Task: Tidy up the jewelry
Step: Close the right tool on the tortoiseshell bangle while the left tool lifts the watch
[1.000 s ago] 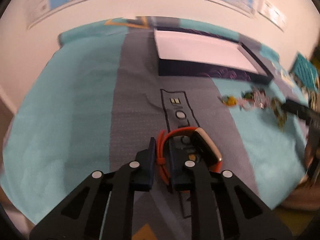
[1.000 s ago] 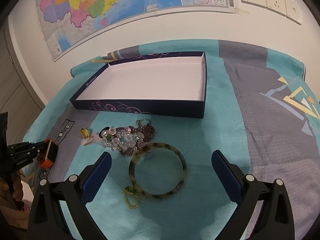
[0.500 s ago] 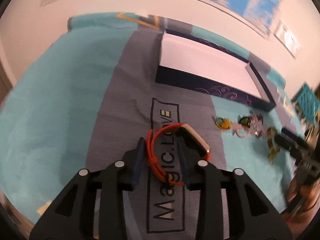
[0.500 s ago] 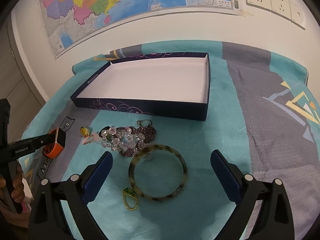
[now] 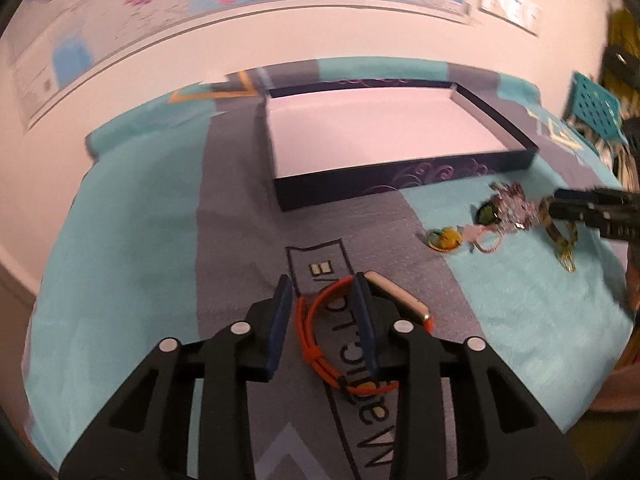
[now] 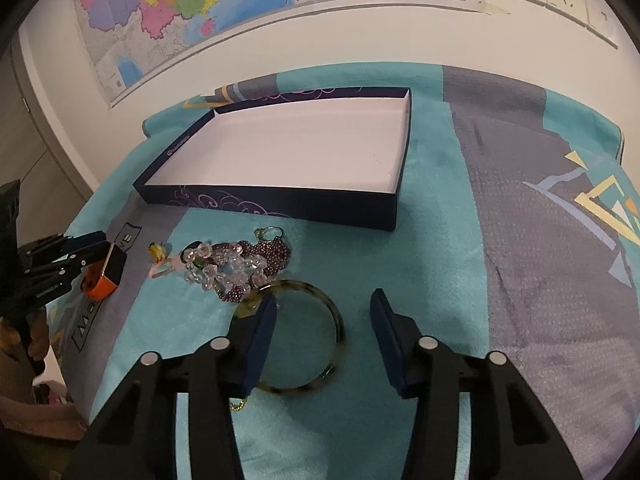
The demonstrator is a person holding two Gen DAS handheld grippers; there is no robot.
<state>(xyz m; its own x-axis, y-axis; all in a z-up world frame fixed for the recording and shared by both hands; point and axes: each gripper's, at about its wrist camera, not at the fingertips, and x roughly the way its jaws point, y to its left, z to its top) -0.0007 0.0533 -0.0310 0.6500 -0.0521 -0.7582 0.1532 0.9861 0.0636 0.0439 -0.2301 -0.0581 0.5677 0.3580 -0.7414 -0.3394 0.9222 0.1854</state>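
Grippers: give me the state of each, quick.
Left gripper: open, fingers astride the strap of the orange-banded smartwatch with a gold case, not clamped.
Right gripper: open, holding nothing, over the tortoiseshell bangle.

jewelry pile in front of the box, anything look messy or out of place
Yes. The clear crystal beads and the purple bead necklace lie heaped over each other beside the tortoiseshell bangle, so they look tangled. The navy box holds nothing yet. The orange-strapped smartwatch sits apart, between the left gripper's fingers.
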